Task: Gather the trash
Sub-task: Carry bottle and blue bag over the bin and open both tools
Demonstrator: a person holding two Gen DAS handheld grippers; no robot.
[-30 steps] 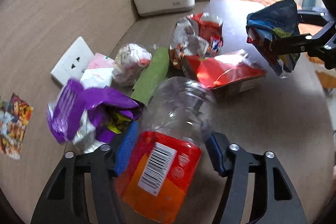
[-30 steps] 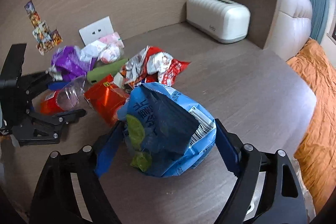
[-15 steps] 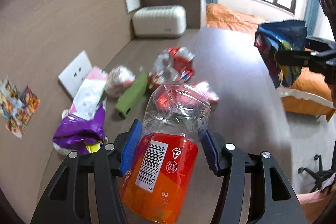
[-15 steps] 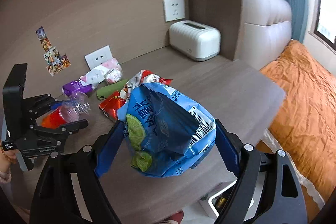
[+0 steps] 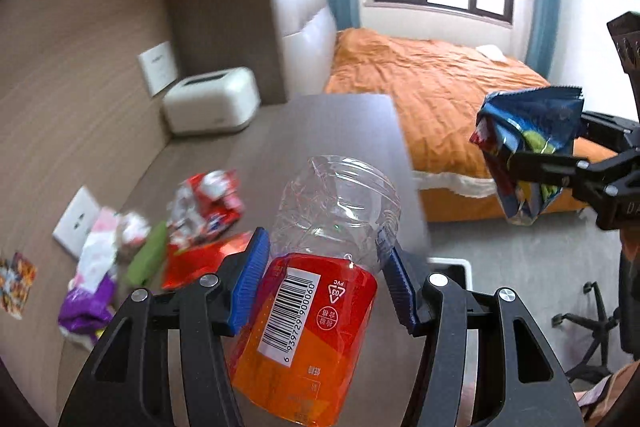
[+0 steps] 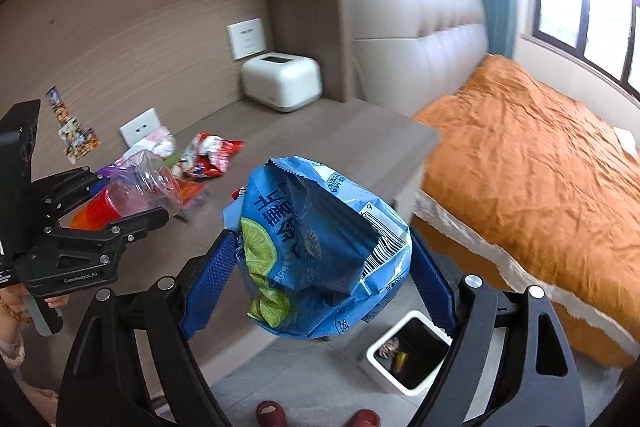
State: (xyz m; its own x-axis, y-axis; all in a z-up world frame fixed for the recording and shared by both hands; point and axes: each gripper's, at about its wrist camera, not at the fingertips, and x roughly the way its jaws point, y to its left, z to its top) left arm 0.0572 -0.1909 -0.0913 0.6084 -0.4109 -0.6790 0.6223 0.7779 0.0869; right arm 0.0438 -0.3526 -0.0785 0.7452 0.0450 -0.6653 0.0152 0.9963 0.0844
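Through the left wrist view, your left gripper [image 5: 322, 273] clamps the crushed clear plastic bottle with a red-orange label [image 5: 316, 291], held above the grey-brown wooden desk [image 5: 328, 131]. Crumpled wrappers [image 5: 208, 199] lie along the desk's back by the wall; a white box-shaped appliance [image 5: 212, 101] sits in the corner. Past the desk's right edge lie open grey floor and the bed with an orange cover [image 5: 432, 79].

Through the right wrist view, your right gripper [image 6: 320, 267] squeezes the puffy blue snack bag with lime pictures [image 6: 320, 247], out beyond the desk's edge above the floor. The white square bin [image 6: 408, 355] stands open below, between desk and bed.
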